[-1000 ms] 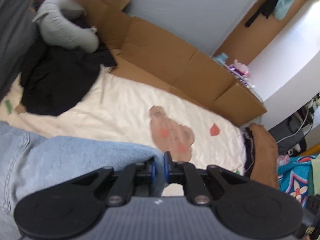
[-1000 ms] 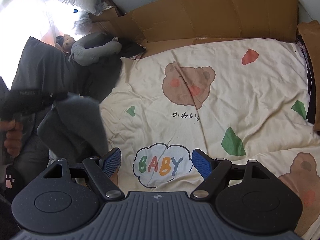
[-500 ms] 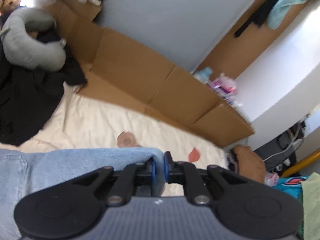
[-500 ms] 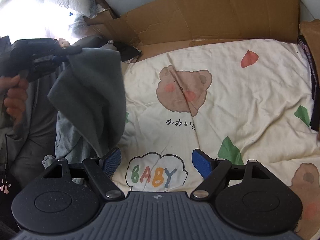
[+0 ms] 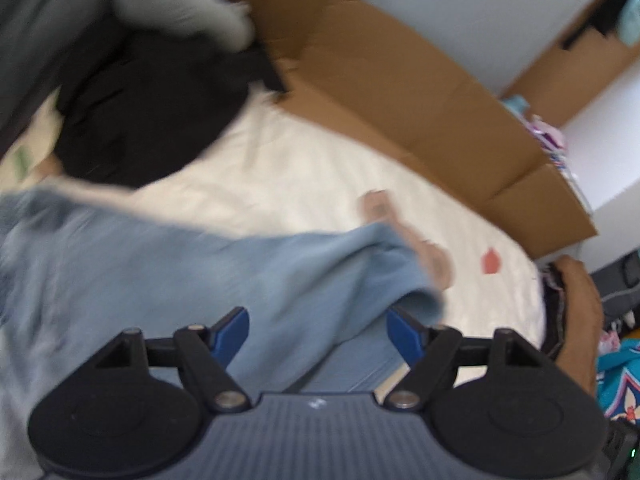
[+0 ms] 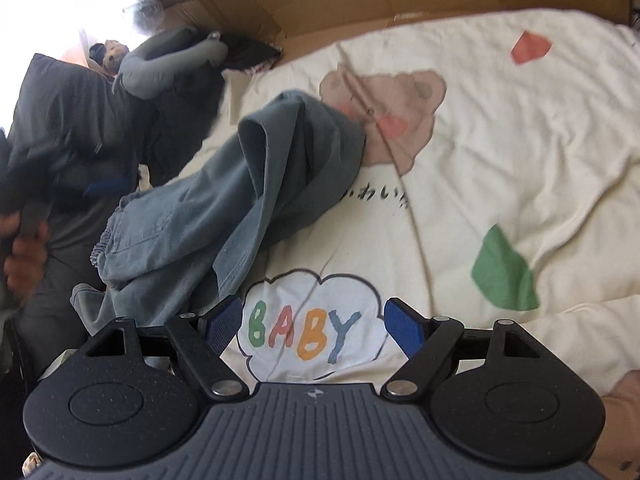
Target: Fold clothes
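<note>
A: 2 grippers, left gripper [image 5: 318,330] and right gripper [image 6: 313,325], both spread wide, holding nothing; blue jeans [image 6: 240,196] lie crumpled toward the quilt's [image 6: 520,152] left edge.

B: Advice: spread flat, smooth creases before folding.

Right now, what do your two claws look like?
Both look alike: the left claw and right claw have bright blue pads on black jointed arms with silver pivot pins, two round black discs, and a ribbed dark grey body behind.

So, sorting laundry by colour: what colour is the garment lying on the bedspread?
Blue-grey, like faded denim; the garment shows best in the right wrist view.
</note>
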